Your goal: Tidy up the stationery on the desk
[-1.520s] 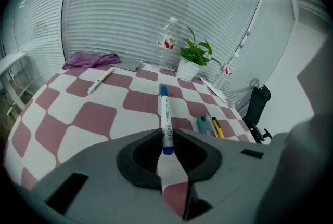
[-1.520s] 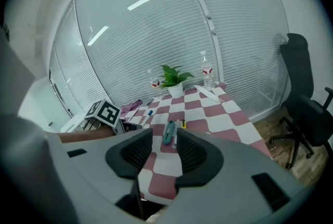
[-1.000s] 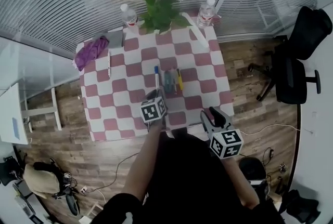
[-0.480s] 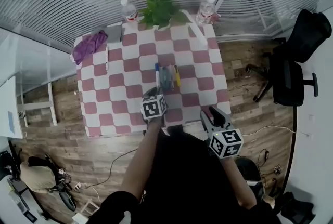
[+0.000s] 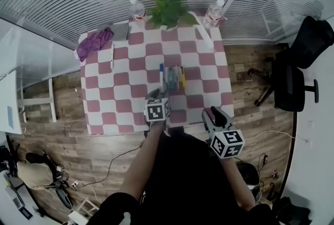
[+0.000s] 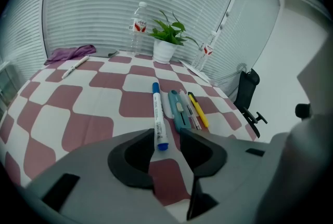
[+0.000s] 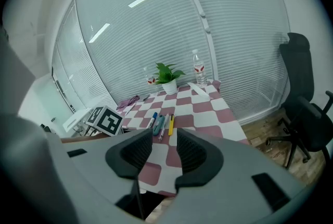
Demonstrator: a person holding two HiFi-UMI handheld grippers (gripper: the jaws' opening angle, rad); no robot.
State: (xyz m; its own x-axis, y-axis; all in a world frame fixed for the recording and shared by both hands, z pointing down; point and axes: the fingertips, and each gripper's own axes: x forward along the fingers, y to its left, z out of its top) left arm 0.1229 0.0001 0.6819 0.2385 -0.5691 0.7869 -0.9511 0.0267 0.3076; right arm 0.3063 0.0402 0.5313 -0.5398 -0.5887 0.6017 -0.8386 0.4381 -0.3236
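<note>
Four pieces of stationery lie side by side mid-table: a white marker with blue caps (image 5: 162, 74) (image 6: 157, 114), a teal utility knife (image 5: 170, 78) (image 6: 177, 109), a clear pen (image 6: 188, 112) and a yellow pen (image 5: 182, 77) (image 6: 198, 109). My left gripper (image 5: 155, 96) (image 6: 166, 139) hovers at the marker's near end. Its jaws have just been opening; the blue cap lies between the tips, untouched by the pads. My right gripper (image 5: 216, 114) (image 7: 164, 141) is open and empty, off the table's near right edge. Another white pen (image 5: 111, 57) (image 6: 74, 66) lies far left.
A purple cloth (image 5: 94, 44) and a grey pouch (image 5: 121, 32) sit at the far left corner. A potted plant (image 5: 169, 10) stands between two water bottles (image 5: 137, 9) (image 5: 214, 12) along the far edge. An office chair (image 5: 300, 72) stands at the right.
The head view has drifted a little, so the table sits slightly further right in the picture. Both grippers stay at the table's near edge, the left one still behind the marker.
</note>
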